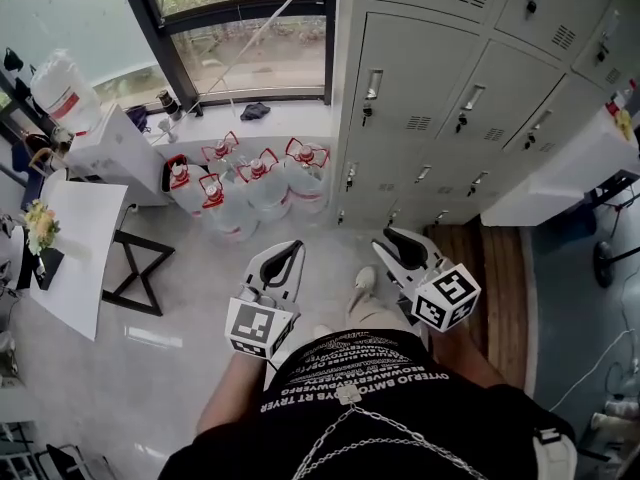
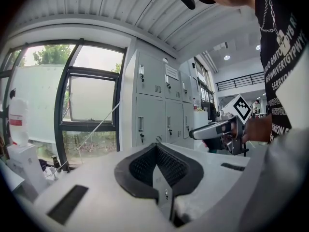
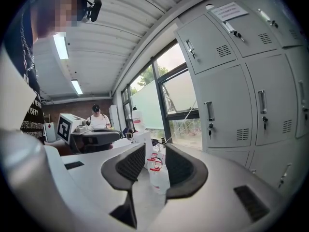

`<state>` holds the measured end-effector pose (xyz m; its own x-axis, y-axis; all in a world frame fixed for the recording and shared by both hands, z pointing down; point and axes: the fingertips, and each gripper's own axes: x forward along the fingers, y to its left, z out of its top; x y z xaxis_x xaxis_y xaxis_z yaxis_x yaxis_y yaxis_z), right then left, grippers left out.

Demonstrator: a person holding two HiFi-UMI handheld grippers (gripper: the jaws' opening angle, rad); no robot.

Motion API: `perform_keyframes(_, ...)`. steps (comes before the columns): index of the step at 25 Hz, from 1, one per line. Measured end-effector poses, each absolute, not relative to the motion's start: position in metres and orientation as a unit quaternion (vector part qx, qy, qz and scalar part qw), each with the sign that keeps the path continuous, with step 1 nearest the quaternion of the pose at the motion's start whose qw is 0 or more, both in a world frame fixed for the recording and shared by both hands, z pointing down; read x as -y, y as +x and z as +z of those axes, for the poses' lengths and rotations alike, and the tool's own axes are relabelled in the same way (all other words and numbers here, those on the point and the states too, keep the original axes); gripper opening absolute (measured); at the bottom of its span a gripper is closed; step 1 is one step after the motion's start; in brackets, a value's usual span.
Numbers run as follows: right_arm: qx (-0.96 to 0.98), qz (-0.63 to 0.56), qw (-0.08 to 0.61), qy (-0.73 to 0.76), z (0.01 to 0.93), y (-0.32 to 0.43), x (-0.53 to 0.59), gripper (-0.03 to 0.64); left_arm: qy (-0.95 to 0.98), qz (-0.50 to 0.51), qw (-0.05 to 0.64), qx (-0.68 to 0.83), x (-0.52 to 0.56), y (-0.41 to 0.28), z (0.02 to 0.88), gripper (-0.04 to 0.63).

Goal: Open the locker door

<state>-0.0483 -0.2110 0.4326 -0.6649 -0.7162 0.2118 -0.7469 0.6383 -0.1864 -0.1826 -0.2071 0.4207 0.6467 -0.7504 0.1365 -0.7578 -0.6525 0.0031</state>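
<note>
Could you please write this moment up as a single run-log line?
task: not started | left gripper: shut, empty | right gripper: open, empty | grey metal locker doors: all closed, untouched

I stand on a pale, glossy tiled floor (image 1: 150, 368). Ahead of me a cluster of clear water jugs (image 1: 250, 183) with red-and-white caps sits on it, the jugs touching one another, just beside the foot of the grey lockers (image 1: 400, 98). To my left a white table (image 1: 90, 268) rests its black legs on the tiles. On my right the tiles give way to wooden boards (image 1: 490, 278)
</note>
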Motion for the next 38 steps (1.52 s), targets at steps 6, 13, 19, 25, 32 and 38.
perform_keyframes(6, 0.915, 0.143, 0.055, 0.373, 0.436, -0.061, 0.219, 0.126, 0.898, 0.061, 0.039, 0.434, 0.206, -0.188, 0.426, -0.003)
perform_keyframes(13, 0.928, 0.134, 0.055, 0.342, 0.432, -0.083, 0.231, 0.125, 0.887, 0.072, 0.053, 0.453, 0.206, -0.201, 0.438, -0.003)
perform_keyframes(19, 0.926, 0.147, 0.077, 0.339, 0.449, -0.072, 0.246, 0.126, 0.888, 0.072, 0.053, 0.451, 0.222, -0.189, 0.440, -0.003)
perform_keyframes(25, 0.927, 0.140, 0.086, 0.337, 0.450, -0.067, 0.274, 0.127, 0.888, 0.081, 0.060, 0.449, 0.245, -0.177, 0.446, -0.003)
perform_keyframes(32, 0.923, 0.148, 0.085, 0.344, 0.458, -0.047, 0.320, 0.129, 0.888, 0.086, 0.057, 0.448, 0.287, -0.162, 0.445, -0.003)
perform_keyframes(38, 0.923, 0.143, 0.079, 0.349, 0.456, -0.034, 0.371, 0.130, 0.887, 0.092, 0.061, 0.449, 0.332, -0.152, 0.450, -0.003)
